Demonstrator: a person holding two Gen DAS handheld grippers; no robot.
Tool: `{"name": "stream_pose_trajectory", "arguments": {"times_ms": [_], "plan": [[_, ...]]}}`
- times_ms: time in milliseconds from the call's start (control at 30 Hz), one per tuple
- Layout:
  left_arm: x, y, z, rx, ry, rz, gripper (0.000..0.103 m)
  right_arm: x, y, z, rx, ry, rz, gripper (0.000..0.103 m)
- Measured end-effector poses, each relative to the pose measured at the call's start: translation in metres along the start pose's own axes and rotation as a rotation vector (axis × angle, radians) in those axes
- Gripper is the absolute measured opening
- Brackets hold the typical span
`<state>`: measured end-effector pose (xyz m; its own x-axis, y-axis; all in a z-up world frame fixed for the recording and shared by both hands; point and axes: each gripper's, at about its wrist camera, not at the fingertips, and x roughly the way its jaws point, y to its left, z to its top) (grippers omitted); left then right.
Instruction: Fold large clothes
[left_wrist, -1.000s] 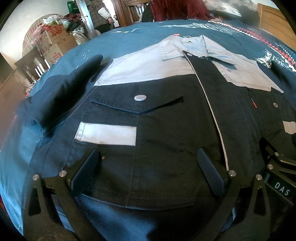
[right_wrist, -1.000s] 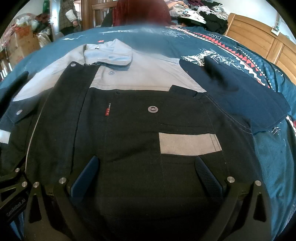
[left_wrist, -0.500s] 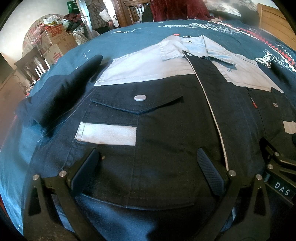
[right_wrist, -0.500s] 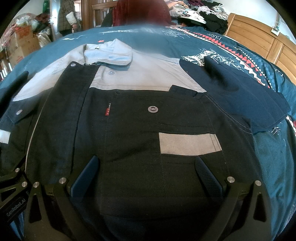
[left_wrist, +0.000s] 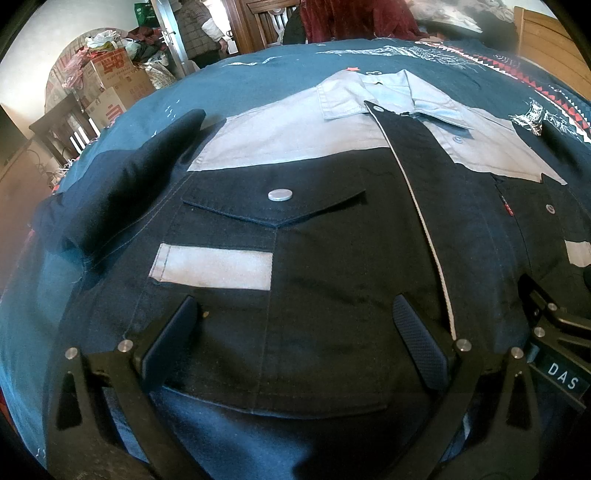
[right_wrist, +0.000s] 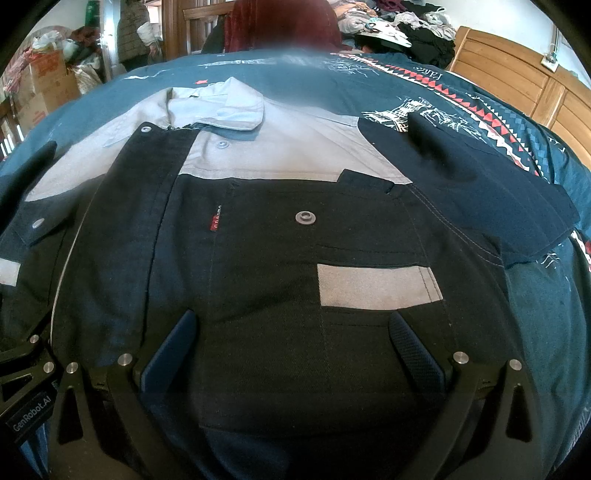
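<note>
step: grip hem | jacket (left_wrist: 314, 295) flat on bed (left_wrist: 258, 85) | left gripper (left_wrist: 295, 332), right gripper (right_wrist: 295, 339): fingers apart, empty | tip: pinch both hem corners level

Matt woven cloth jacket (left_wrist: 332, 266) with dull metal snaps (left_wrist: 279, 194); textured rubbery pads (right_wrist: 417, 350) on black gripper fingers
</note>
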<state>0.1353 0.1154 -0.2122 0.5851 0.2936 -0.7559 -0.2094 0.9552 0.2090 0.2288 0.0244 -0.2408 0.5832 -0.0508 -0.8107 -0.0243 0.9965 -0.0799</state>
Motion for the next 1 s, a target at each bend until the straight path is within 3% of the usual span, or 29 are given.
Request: {"name": "stream_pose_trajectory", "arguments": {"times_ms": [1000], "plan": [[0.0000,0.0006,0.0002,-0.001,0.003,0.000,0.103,-0.0001,0.0004,0.0004,0.000,0.000,-0.004,0.103]]}}
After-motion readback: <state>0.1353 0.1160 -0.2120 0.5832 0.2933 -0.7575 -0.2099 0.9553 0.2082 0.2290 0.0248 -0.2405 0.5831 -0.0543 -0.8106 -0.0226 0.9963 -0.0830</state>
